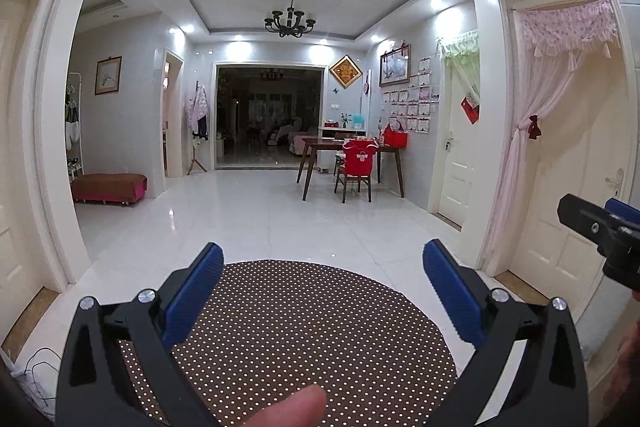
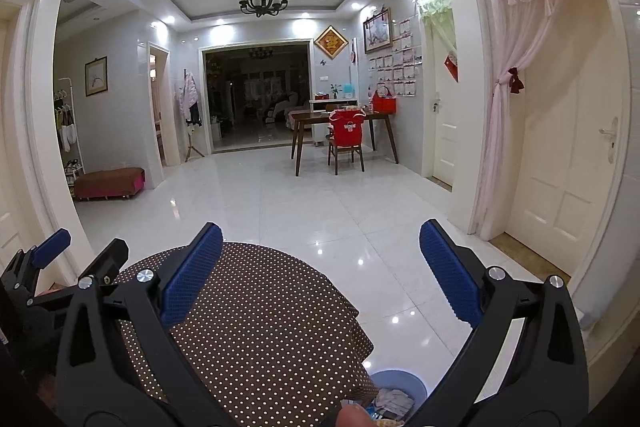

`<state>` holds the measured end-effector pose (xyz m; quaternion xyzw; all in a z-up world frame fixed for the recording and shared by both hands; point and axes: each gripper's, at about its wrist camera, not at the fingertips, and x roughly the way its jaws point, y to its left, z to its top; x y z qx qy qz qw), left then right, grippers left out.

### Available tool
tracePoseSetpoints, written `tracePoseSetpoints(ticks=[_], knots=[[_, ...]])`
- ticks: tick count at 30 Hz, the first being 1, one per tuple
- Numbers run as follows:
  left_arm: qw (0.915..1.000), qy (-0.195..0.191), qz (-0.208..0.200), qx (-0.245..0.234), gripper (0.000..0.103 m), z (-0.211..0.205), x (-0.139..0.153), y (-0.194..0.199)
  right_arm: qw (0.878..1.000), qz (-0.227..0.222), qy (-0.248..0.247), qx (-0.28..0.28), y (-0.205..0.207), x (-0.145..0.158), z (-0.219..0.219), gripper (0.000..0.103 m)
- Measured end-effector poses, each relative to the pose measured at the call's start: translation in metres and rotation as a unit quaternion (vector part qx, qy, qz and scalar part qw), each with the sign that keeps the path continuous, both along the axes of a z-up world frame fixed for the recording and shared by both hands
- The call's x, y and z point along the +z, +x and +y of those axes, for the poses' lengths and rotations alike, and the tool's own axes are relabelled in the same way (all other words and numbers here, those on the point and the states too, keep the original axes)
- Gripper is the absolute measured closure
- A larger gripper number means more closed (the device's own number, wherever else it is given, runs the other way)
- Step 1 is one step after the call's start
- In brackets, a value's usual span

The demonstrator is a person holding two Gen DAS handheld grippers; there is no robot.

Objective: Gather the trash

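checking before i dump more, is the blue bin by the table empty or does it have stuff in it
Not empty: the blue bin beside the polka-dot table holds crumpled pale trash. How full it is, cannot tell; its lower part is cut off.

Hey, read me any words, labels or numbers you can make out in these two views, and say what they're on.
None can be read.
Diamond plaque: gold figure, blurred.
Red chair cover: white emblem, too small.
Wall papers: too small.
Red door hanging: illegible.

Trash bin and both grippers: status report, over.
Left gripper open, empty, above polka-dot table. Right gripper open, empty. Blue trash bin on floor beside table, crumpled waste inside. No loose trash in view; nothing in the way.
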<state>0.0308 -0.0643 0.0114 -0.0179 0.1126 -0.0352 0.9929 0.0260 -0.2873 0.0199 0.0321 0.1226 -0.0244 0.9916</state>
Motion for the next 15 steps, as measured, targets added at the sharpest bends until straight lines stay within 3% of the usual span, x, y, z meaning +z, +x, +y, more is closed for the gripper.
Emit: tracePoseSetpoints(ticks=[15], knots=[[0.9999, 0.002, -0.001, -0.013, 0.005, -0.016, -0.001, 0.003, 1.000, 0.001, 0.002, -0.006, 0.001, -0.001, -0.002, 0.006]])
